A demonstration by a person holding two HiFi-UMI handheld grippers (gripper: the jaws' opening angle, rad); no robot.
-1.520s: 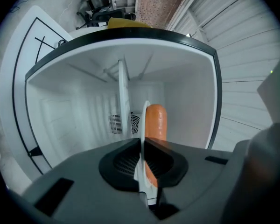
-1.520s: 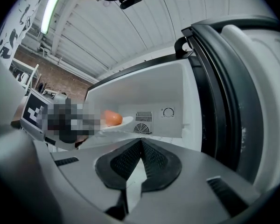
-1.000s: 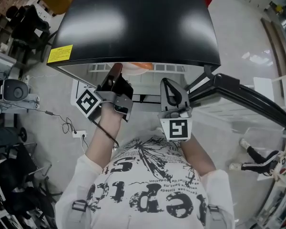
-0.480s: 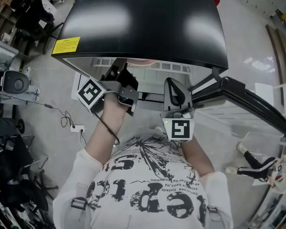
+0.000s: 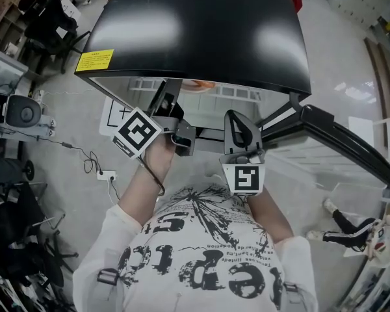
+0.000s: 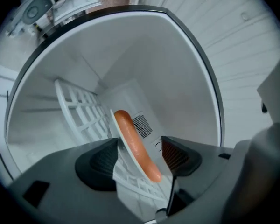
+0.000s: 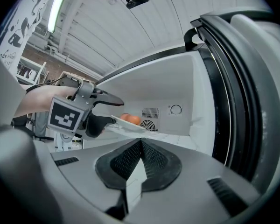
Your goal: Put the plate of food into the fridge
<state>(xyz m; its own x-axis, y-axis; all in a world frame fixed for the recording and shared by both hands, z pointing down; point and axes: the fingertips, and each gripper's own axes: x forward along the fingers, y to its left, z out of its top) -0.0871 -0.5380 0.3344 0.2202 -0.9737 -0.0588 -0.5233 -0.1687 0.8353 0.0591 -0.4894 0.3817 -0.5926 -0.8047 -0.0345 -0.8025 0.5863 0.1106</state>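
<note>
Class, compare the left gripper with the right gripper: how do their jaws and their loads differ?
The left gripper's jaws stand apart, having just been opening; the right gripper's are together. The left gripper has the plate with a sausage between its jaws; the right gripper has nothing. Both point into the fridge.

Bright, even room light filled the head view. Two soft glare patches lay on the black fridge top (image 5: 201,31), and the glossy floor (image 5: 351,77) gleamed at upper right. Both gripper views bowed strongly toward black corners. In the right gripper view a ceiling light strip (image 7: 57,6) glowed at upper left, and the near jaws looked soft.
</note>
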